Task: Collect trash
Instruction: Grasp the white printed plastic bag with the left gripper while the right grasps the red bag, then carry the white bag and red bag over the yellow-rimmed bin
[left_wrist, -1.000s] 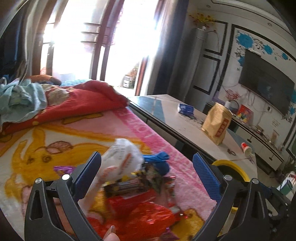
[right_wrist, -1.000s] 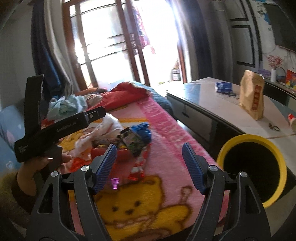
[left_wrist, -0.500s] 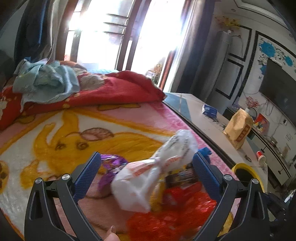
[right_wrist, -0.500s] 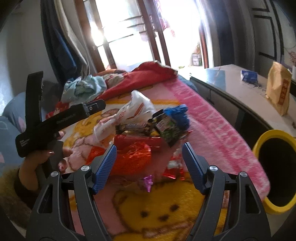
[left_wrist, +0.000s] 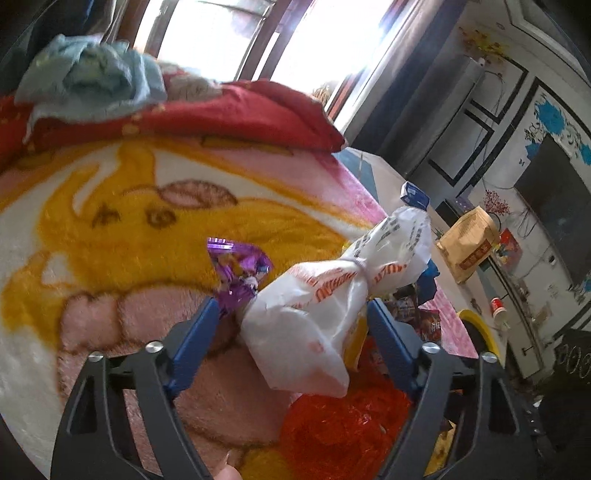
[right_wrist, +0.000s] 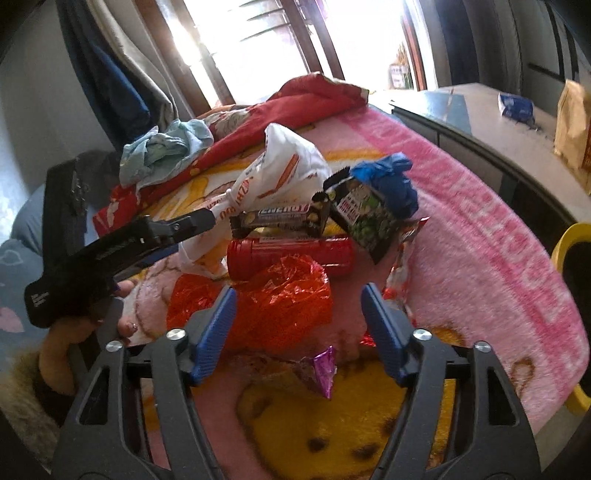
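Observation:
A pile of trash lies on a pink and yellow cartoon blanket (right_wrist: 480, 236). A knotted white plastic bag (left_wrist: 332, 306) lies between the open fingers of my left gripper (left_wrist: 291, 332); it also shows in the right wrist view (right_wrist: 280, 173). A purple wrapper (left_wrist: 240, 269) lies just left of it. My right gripper (right_wrist: 299, 325) is open over a crumpled red wrapper (right_wrist: 273, 299), with a red tube (right_wrist: 291, 254), a dark snack bar (right_wrist: 284, 218), a green-black packet (right_wrist: 365, 218) and a blue wrapper (right_wrist: 391, 181) beyond. A small purple wrapper (right_wrist: 321, 369) lies below.
A yellow-rimmed bin (right_wrist: 572, 258) stands to the right of the blanket. A long table (right_wrist: 517, 144) holds a brown paper bag (left_wrist: 469, 247) and a blue packet (right_wrist: 515, 107). Red bedding (left_wrist: 221, 110) and light blue cloth (left_wrist: 92, 77) lie at the far end.
My left gripper has moved forward and its fingers have narrowed around the white bag. My right gripper has moved closer over the red wrapper and narrowed slightly.

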